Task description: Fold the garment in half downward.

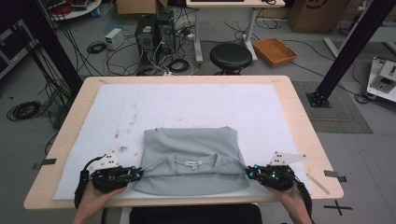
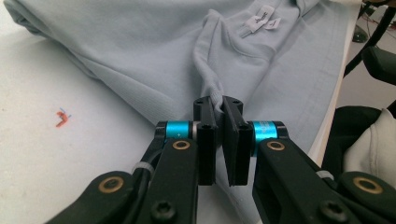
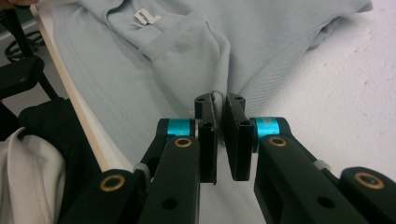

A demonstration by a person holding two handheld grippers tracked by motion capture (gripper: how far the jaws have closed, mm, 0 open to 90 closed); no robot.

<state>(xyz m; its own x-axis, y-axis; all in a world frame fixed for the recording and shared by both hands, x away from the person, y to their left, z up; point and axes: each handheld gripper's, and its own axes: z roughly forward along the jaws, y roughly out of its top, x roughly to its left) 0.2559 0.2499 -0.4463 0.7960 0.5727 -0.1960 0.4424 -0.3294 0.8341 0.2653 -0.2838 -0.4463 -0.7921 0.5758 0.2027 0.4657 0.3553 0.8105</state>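
A light grey-blue shirt (image 1: 189, 149) lies folded on the white mat (image 1: 187, 107), collar and label (image 1: 191, 163) toward the near edge. My left gripper (image 1: 139, 173) pinches a fold of the shirt (image 2: 140, 51) at its left near corner; in the left gripper view its jaws are shut on a ridge of cloth (image 2: 212, 91). My right gripper (image 1: 248, 172) holds the shirt's right near corner, and in the right gripper view the jaws clamp a thin fold of the shirt (image 3: 201, 51). Both grippers (image 2: 218, 103) (image 3: 219, 100) sit low on the mat.
The wooden table (image 1: 299, 116) carries the mat, with stains (image 1: 123, 149) left of the shirt and a red mark (image 2: 61, 117) on it. On the floor beyond stand a black stool (image 1: 230, 56), computer towers (image 1: 154, 30), cables and an orange tray (image 1: 274, 50).
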